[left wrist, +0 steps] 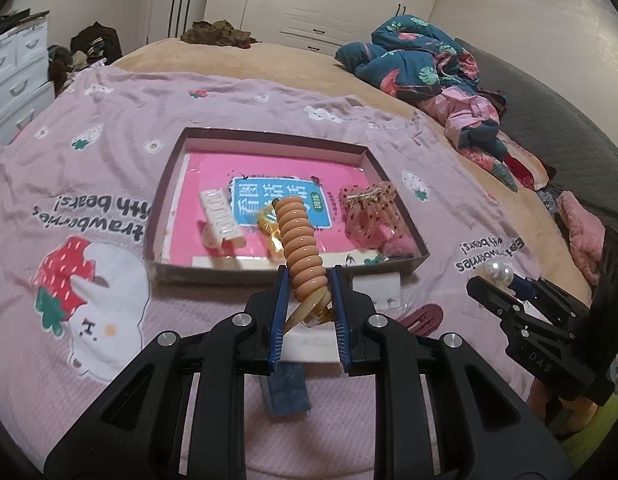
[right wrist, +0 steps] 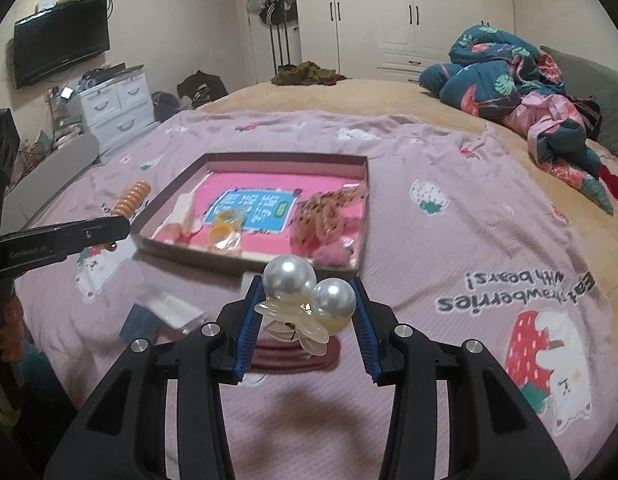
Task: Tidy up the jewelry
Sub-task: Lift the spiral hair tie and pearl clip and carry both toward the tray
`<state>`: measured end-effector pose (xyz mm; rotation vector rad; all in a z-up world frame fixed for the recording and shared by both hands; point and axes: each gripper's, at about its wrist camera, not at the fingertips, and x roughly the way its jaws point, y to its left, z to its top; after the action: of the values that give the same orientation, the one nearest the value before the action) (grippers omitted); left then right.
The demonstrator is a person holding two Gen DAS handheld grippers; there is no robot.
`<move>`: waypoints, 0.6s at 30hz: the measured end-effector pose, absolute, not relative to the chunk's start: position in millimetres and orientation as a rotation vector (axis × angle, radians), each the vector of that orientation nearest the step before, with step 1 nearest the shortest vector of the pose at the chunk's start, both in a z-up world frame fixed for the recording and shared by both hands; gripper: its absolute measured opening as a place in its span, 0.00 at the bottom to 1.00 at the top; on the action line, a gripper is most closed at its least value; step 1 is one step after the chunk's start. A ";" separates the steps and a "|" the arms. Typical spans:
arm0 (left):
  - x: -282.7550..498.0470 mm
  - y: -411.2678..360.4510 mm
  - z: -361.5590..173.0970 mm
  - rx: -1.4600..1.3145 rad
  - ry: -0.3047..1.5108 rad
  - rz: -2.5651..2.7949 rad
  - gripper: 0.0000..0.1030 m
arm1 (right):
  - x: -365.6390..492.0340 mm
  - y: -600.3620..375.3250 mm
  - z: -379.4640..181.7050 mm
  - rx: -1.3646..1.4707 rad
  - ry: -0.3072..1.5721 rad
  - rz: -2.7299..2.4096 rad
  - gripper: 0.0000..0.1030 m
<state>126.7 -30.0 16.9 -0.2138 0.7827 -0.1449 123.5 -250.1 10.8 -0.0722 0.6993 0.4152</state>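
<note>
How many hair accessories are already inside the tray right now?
4 that I can make out: a white claw clip at left, a yellow clip mid-front, a spotted clear claw clip at right, and a pink fuzzy piece at the front-right corner. Smaller ones may be hidden.

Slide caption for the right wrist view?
Right tongs hold a pearl hair clip short of the tray on the bed.

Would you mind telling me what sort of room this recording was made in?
Most likely a home bedroom: a bed under a pink strawberry-print cover, tall white wardrobe doors, and a black wall-mounted television.
</note>
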 end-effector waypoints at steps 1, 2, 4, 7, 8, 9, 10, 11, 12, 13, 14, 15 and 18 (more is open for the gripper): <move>128.5 -30.5 17.5 -0.214 0.782 -0.147 0.13 | 126.2 -251.1 11.8 -0.071 0.695 0.412 0.40; 132.1 -31.4 18.0 -0.212 0.782 -0.148 0.13 | 128.5 -251.8 12.4 -0.069 0.693 0.411 0.40; 136.6 -31.9 18.7 -0.211 0.782 -0.149 0.13 | 134.0 -252.2 14.1 -0.069 0.687 0.408 0.40; 146.2 -34.0 19.3 -0.201 0.783 -0.147 0.13 | 141.0 -251.0 16.4 -0.063 0.676 0.405 0.40; 149.9 -34.2 19.2 -0.200 0.785 -0.147 0.13 | 143.4 -250.2 17.1 -0.062 0.673 0.406 0.40; 152.1 -34.3 18.8 -0.199 0.786 -0.148 0.13 | 146.1 -248.9 17.6 -0.065 0.671 0.408 0.40; 156.1 -34.3 18.3 -0.199 0.789 -0.147 0.13 | 148.6 -247.6 17.8 -0.068 0.669 0.408 0.40; 160.1 -33.6 17.7 -0.204 0.792 -0.149 0.13 | 151.0 -246.4 18.0 -0.068 0.668 0.408 0.40; 163.6 -32.8 16.8 -0.211 0.795 -0.152 0.13 | 153.5 -245.3 18.4 -0.067 0.668 0.411 0.40; 166.4 -32.2 16.0 -0.217 0.798 -0.154 0.13 | 157.0 -243.7 18.6 -0.067 0.667 0.413 0.40; 171.0 -31.6 14.9 -0.221 0.801 -0.155 0.13 | 160.6 -242.2 18.7 -0.067 0.667 0.411 0.40; 174.5 -31.3 14.0 -0.220 0.802 -0.154 0.13 | 164.1 -240.6 18.9 -0.067 0.667 0.413 0.40; 186.2 -30.6 10.0 -0.221 0.808 -0.155 0.13 | 175.1 -236.4 18.1 -0.069 0.668 0.410 0.40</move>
<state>186.2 -30.6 10.0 -0.2213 0.8082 -0.1545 175.1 -236.4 18.1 -0.0688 0.6681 0.4105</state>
